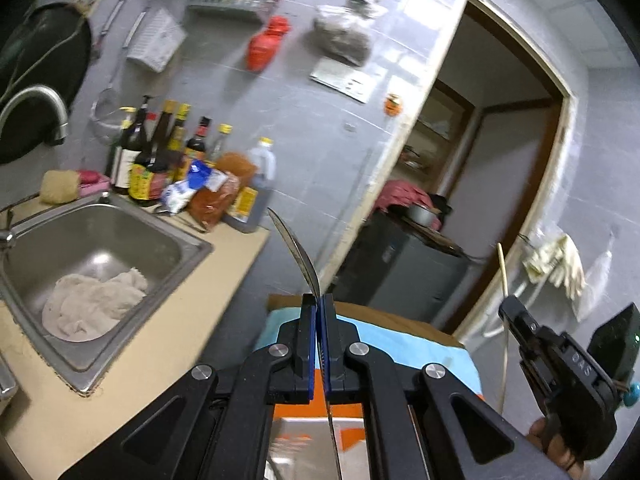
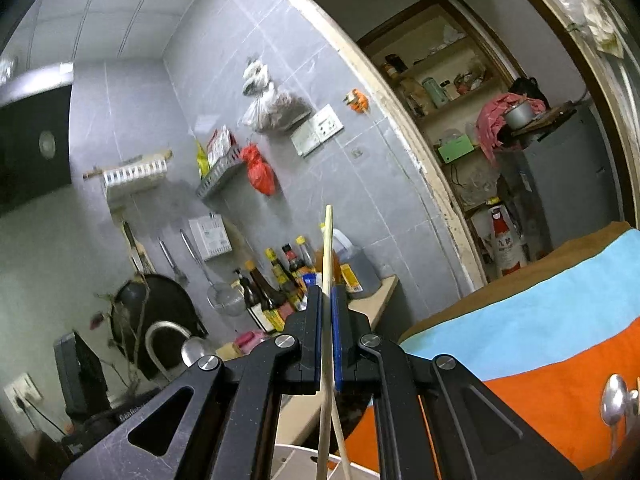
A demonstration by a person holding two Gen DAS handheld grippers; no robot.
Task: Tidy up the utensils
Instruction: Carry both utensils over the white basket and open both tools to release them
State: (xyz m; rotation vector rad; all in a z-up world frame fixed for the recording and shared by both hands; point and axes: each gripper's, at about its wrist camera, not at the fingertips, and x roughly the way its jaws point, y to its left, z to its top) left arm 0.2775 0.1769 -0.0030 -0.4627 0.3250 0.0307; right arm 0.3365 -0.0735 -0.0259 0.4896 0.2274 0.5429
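My left gripper [image 1: 319,300] is shut on a metal spoon [image 1: 296,250], held edge-on with its bowl pointing up and its handle running down between the jaws. My right gripper [image 2: 327,292] is shut on a pair of pale wooden chopsticks [image 2: 328,248] that stick straight up above the fingertips and reach down below them. The right gripper [image 1: 510,312] with its chopsticks [image 1: 502,268] also shows at the right of the left wrist view. Both are raised above a table with an orange and blue cloth [image 2: 540,320]. Another spoon [image 2: 614,398] lies on that cloth at lower right.
A steel sink [image 1: 132,224] with a crumpled rag [image 1: 92,300] sits in the beige counter [image 1: 160,340] to the left. Sauce bottles [image 1: 160,156] stand along the tiled wall. A doorway [image 1: 500,160] opens to the right, with a grey cabinet [image 1: 400,268] beyond. A white container rim [image 2: 296,460] lies below the chopsticks.
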